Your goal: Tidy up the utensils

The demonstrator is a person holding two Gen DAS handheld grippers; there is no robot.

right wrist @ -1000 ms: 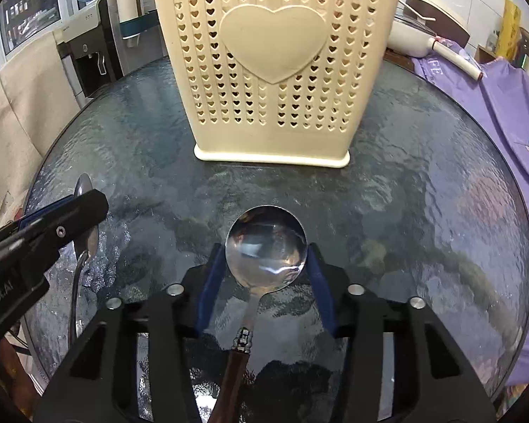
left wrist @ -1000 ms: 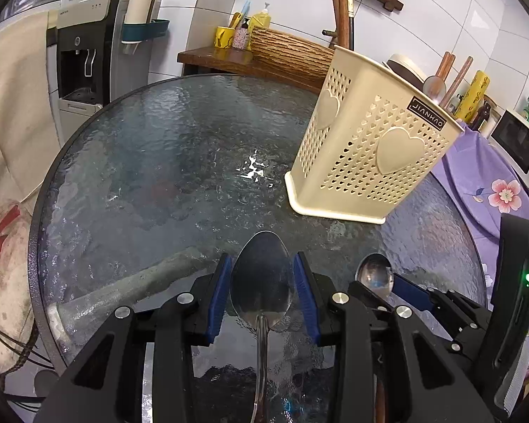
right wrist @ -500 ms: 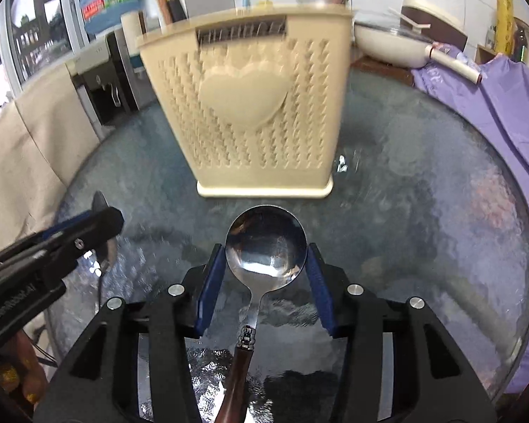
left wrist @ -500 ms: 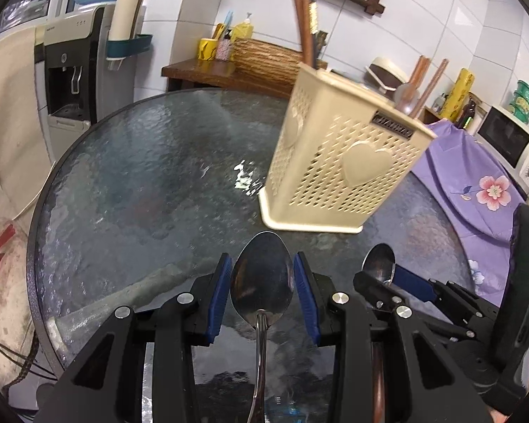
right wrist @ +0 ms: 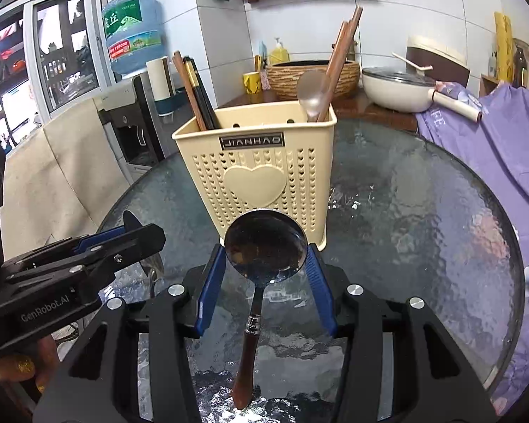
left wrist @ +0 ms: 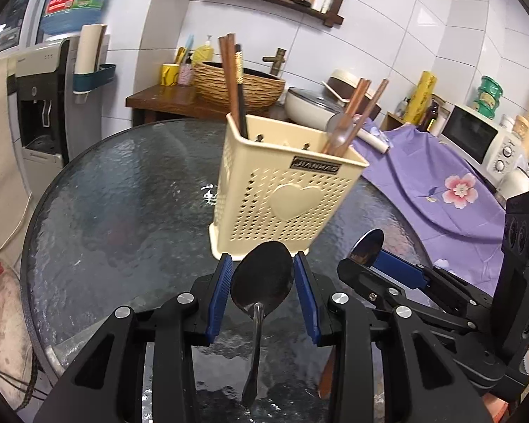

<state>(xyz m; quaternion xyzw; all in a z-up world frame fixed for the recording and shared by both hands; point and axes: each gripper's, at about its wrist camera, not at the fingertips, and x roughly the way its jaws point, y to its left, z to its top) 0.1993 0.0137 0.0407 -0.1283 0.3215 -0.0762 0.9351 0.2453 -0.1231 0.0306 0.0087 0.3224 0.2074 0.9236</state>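
Note:
My left gripper (left wrist: 263, 282) is shut on an all-metal spoon (left wrist: 262, 278), bowl up, handle hanging down. My right gripper (right wrist: 264, 264) is shut on a round-bowled spoon with a brown wooden handle (right wrist: 264, 241). Both are lifted above the round glass table (left wrist: 123, 204), just in front of the cream perforated utensil holder (left wrist: 282, 194), also seen in the right wrist view (right wrist: 257, 172). The holder contains chopsticks (left wrist: 232, 84) on its left side and wooden-handled spoons (left wrist: 349, 120) on its right. The right gripper shows in the left wrist view (left wrist: 377, 264); the left gripper shows in the right wrist view (right wrist: 134, 236).
A purple flowered cloth (left wrist: 441, 183) hangs at the table's right. Behind stand a wooden counter with a wicker basket (left wrist: 239, 84), a white pan (right wrist: 398, 88), a microwave (left wrist: 483, 137) and a water dispenser (left wrist: 38, 105).
Both grippers have risen and tilted up with their spoons; the holder's open top and its contents are now visible. Both grips are unchanged.

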